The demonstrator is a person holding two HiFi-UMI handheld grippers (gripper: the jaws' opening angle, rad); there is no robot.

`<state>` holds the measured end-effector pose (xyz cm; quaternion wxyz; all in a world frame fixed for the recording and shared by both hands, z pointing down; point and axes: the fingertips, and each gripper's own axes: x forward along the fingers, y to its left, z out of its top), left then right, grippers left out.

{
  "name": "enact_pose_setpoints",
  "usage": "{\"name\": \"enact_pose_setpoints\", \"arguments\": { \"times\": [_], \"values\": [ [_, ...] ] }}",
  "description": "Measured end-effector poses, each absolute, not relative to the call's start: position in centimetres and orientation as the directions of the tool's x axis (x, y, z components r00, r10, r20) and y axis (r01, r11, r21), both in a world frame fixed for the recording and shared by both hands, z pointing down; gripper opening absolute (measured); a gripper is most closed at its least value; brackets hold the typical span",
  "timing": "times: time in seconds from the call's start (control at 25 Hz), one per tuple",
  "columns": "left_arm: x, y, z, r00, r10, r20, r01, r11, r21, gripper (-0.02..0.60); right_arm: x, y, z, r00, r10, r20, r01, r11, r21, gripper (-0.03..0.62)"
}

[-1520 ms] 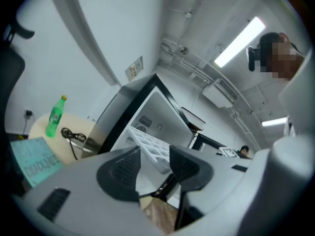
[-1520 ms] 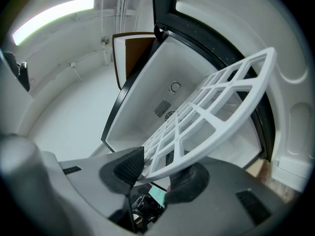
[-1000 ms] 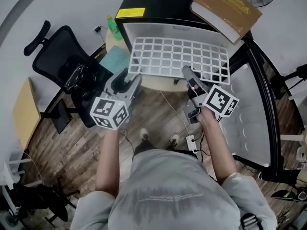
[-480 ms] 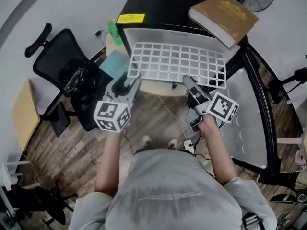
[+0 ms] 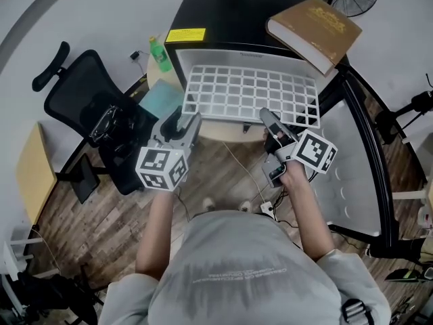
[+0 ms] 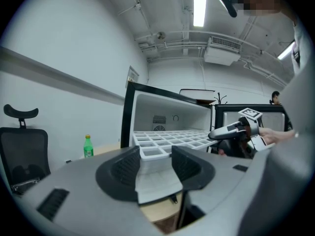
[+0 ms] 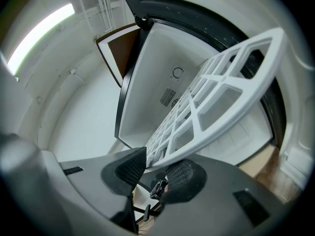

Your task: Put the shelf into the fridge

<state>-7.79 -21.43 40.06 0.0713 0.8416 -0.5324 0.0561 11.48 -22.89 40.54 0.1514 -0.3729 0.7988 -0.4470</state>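
At the fridge [image 5: 230, 19] opening, the shelf [image 5: 250, 90] projects forward, left gripper [image 5: 183, 116] clamped on its front-left corner, right gripper [image 5: 268, 114] jaws closing around its front edge, so uneven pushing could skew and jam it.
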Motion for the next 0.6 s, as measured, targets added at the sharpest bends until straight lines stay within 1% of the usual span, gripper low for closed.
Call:
{"name": "enact_pose_setpoints", "arguments": {
  "times": [0.16, 0.28, 0.48, 0.6],
  "values": [
    [-7.8, -22.0, 39.7, 0.438, -0.885, 0.161, -0.899, -0.433, 0.065, 0.199, 12.1, -23.5, 40.8, -0.647, -0.751, 0.136, -0.5, 0.283, -0.819, 0.115],
    [-7.8, -22.3, 39.7, 0.443, -0.882, 0.161, -0.897, -0.437, 0.07, 0.199, 11.4, -23.8, 40.0, -0.667, -0.74, 0.082, -0.466, 0.329, -0.821, 0.115],
    [-7.7, -22.8, 39.7, 0.444, -0.882, 0.158, -0.896, -0.437, 0.074, 0.199, 11.5, -24.4, 39.9, -0.665, -0.742, 0.086, -0.472, 0.329, -0.818, 0.115],
    [-7.7, -23.0, 39.6, 0.444, -0.882, 0.156, -0.896, -0.437, 0.078, 0.199, 11.9, -24.5, 40.4, -0.648, -0.751, 0.129, -0.506, 0.299, -0.809, 0.117]
  ]
}}
